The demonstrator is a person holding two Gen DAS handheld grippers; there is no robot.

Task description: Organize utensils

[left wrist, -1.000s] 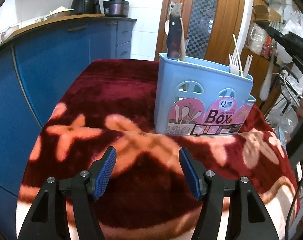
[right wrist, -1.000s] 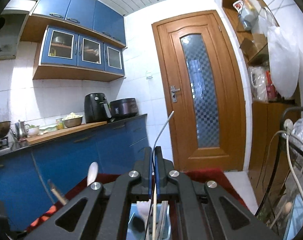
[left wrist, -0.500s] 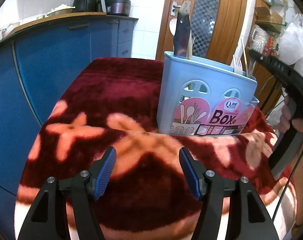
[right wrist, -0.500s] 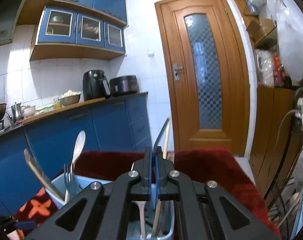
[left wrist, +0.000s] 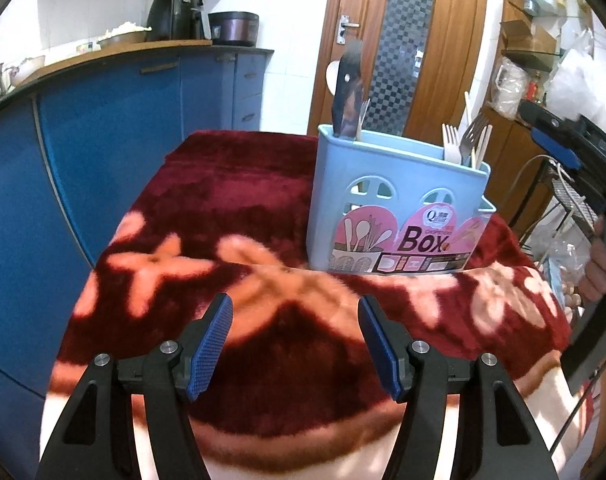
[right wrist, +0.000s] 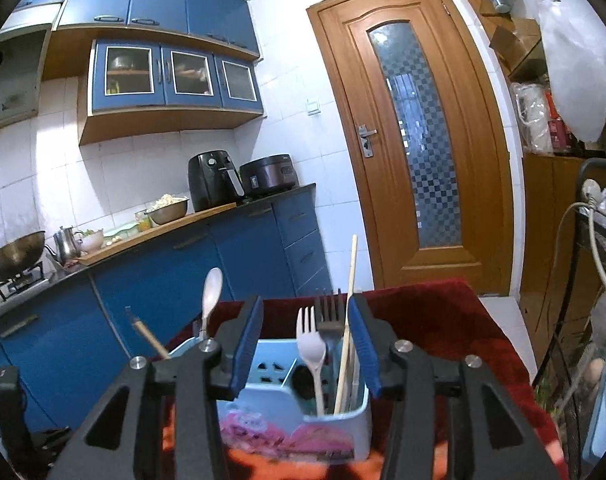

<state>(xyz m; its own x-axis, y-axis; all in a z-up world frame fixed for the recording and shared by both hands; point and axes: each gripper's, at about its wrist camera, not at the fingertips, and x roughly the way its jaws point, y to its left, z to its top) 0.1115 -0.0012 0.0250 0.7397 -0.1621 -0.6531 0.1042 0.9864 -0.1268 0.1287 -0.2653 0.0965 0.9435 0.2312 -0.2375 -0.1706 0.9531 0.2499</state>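
two grippers are in my hands; my left gripper hangs low over the red blanket with its blue pads wide apart and nothing between them; it does not touch anything; the blue box for spoons and forks stands upright on the blanket, past my left gripper and a bit to the right, well apart from it; a knife sticks up from the box's left end; a white plastic fork, a metal fork and some chopsticks stick up from its right end; my right gripper is just above the near end of the box; its jaws have just been opening, and now they stand partly open; the white fork, the metal fork and a long chopstick show in the gap between the pads, standing in the box; the chopstick is close to the right pad, and i cannot tell if it touches; my right gripper holds nothing; a white spoon stands at the far end of the box; from my left gripper's camera i see my right gripper off to the right of the box, with my hand on its handle.
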